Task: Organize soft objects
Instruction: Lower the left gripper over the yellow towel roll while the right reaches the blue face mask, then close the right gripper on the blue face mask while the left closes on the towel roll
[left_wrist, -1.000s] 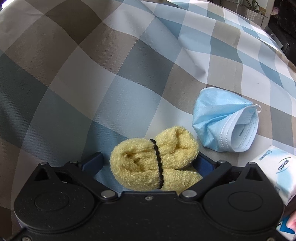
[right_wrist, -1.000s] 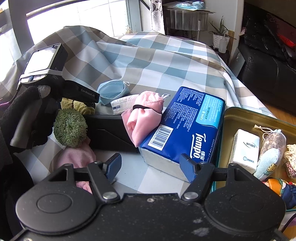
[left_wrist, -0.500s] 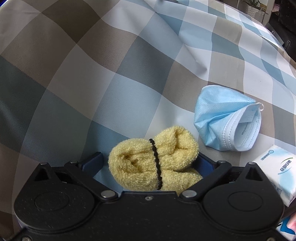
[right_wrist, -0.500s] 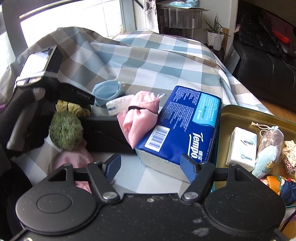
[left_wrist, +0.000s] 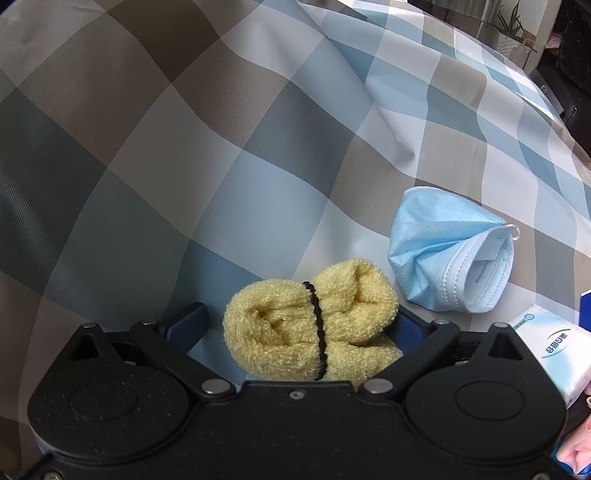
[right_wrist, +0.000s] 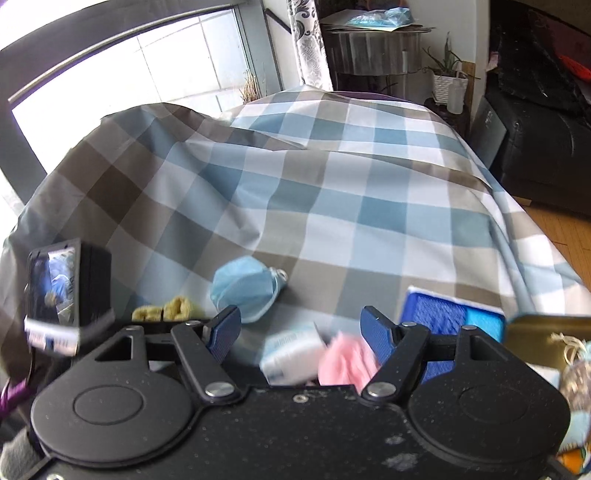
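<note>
Bed: checked cloth (left_wrist: 258, 147) in blue, brown and white covers it, with soft folds.
Your left gripper (left_wrist: 301, 319): its fingers are wide apart. The yellow towel roll (left_wrist: 314, 321) sits between them, touching the right finger, with a gap at the left one.
Towel roll: a black band (left_wrist: 319, 332) goes around its middle.
Blue mask (left_wrist: 450, 254): it lies just beside the roll.
White tissue pack (left_wrist: 554, 350): near the mask.
Your right gripper (right_wrist: 301, 325): fingers apart, holding nothing. A blurry pink cloth (right_wrist: 347, 362) and the white pack show low between them.
Blue tissue pack (right_wrist: 450, 317): behind the right finger.
Tray (right_wrist: 550, 323): at the right edge.
</note>
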